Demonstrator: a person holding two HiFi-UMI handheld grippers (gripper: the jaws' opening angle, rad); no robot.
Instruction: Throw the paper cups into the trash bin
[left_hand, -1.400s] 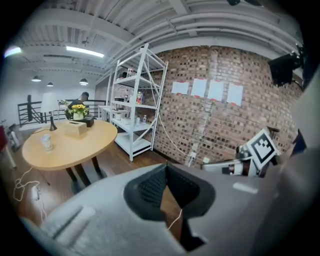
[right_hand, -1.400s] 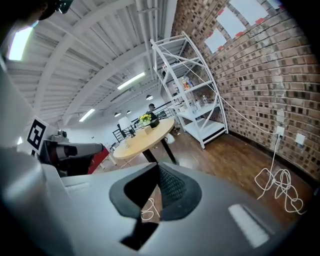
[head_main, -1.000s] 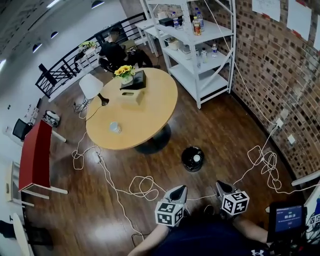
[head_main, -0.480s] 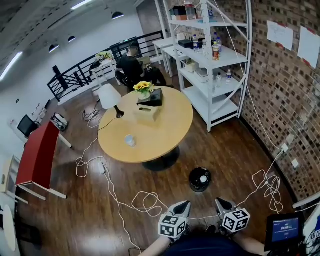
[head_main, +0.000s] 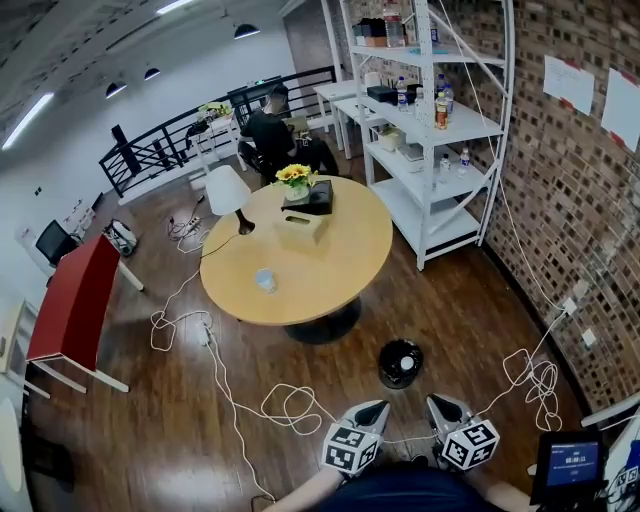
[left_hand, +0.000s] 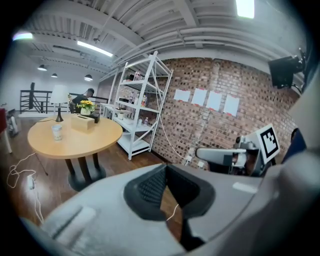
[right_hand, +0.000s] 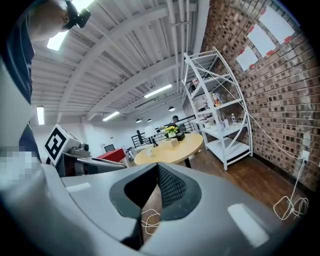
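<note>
left gripper: jaws closed, empty | right gripper: jaws closed, empty | paper cup: upright on round table, well apart from both grippers | trash bin: on floor beside table base

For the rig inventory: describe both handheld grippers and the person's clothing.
The left gripper and right gripper match: light grey, black ribbed pads, each carrying a white cube with black square markers. The person wears a dark navy top.

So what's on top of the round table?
A paper cup, a tissue box, yellow flowers beside a dark box, and a lamp at the table edge. The tabletop behind flowers and box is covered.
</note>
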